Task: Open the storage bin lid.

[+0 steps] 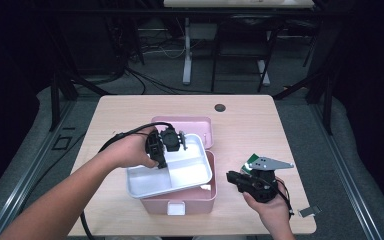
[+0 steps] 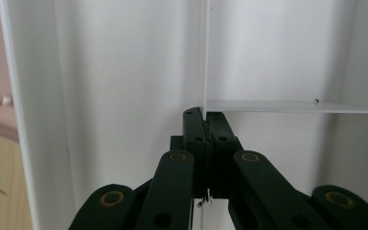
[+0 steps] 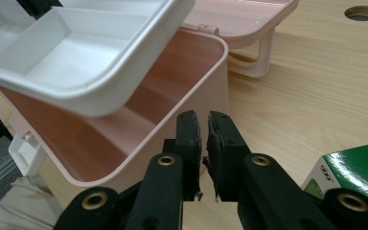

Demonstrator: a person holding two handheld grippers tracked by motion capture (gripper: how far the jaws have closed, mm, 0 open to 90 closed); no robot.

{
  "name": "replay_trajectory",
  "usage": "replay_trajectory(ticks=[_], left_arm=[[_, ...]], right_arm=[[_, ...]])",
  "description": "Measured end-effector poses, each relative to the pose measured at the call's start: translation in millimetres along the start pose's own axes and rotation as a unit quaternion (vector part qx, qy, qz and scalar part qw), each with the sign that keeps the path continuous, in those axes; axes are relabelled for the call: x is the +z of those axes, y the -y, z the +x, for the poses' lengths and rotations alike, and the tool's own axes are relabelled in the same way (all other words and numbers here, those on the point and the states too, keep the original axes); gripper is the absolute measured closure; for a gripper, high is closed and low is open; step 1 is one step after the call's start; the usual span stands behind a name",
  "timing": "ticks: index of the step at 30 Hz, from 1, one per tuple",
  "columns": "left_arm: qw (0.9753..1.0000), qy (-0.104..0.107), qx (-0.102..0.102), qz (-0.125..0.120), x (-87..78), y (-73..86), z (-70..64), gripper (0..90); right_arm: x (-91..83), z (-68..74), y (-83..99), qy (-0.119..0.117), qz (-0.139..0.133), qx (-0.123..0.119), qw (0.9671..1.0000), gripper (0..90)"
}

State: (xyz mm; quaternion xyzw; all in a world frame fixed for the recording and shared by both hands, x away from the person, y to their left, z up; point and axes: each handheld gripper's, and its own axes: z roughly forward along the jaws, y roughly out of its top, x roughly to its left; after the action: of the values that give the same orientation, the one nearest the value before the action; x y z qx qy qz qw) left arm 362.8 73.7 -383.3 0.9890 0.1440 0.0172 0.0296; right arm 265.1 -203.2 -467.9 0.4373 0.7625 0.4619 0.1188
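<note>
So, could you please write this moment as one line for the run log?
left claw: shut on white tray divider | tray: lifted, tilted over pink box | right claw: shut, empty, beside box | lid: open

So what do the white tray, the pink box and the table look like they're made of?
White tray: likely moulded plastic with a smooth, slightly glossy finish, thin walls and rounded corners. Pink box: probably the same kind of plastic, with a soft sheen and a rounded rim. Table: pale wood or a wood-look laminate, matt, with visible grain.
</note>
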Motion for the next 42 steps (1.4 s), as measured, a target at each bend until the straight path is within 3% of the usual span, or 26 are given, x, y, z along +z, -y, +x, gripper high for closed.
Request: replay_trajectory(ticks=[8,11,20,24,28,33,40,42], left_arm=[[0.9963,0.007,-0.085,-0.005,-4.1,32.2,18.4,89.4],[0.9946,0.007,-0.103,-0.004,-5.9,45.9,24.1,89.4],[0.9868,-0.001,-0.161,-0.009,-11.2,91.9,39.5,89.4],[0.9819,-0.003,-0.189,-0.011,-11.3,115.9,48.5,89.4],[0.9772,-0.007,-0.212,-0.007,-10.9,136.8,53.6,89.4],[0.9724,-0.010,-0.233,-0.004,-9.0,160.0,58.4,89.4],[0.9685,-0.009,-0.249,-0.001,2.7,179.8,61.7,89.4],[0.9673,-0.010,-0.253,-0.002,9.3,184.3,62.3,89.4]], right_arm=[[-1.1,-1.9,0.4,0.001,0.000,0.002,1.0000,83.1],[-2.3,-2.2,0.2,0.003,0.002,0.002,1.0000,82.9],[0.6,-1.2,1.0,0.004,0.006,0.000,1.0000,79.8],[1.4,-0.7,1.9,0.006,0.011,-0.008,0.9999,76.1],[1.9,-0.3,2.3,0.006,0.029,-0.018,0.9994,70.7],[3.9,0.9,-1.8,0.005,0.029,-0.023,0.9993,64.9],[7.3,3.9,-12.9,0.012,0.058,-0.050,0.9970,57.1],[7.3,5.3,-16.9,0.033,0.057,-0.055,0.9963,54.1]])
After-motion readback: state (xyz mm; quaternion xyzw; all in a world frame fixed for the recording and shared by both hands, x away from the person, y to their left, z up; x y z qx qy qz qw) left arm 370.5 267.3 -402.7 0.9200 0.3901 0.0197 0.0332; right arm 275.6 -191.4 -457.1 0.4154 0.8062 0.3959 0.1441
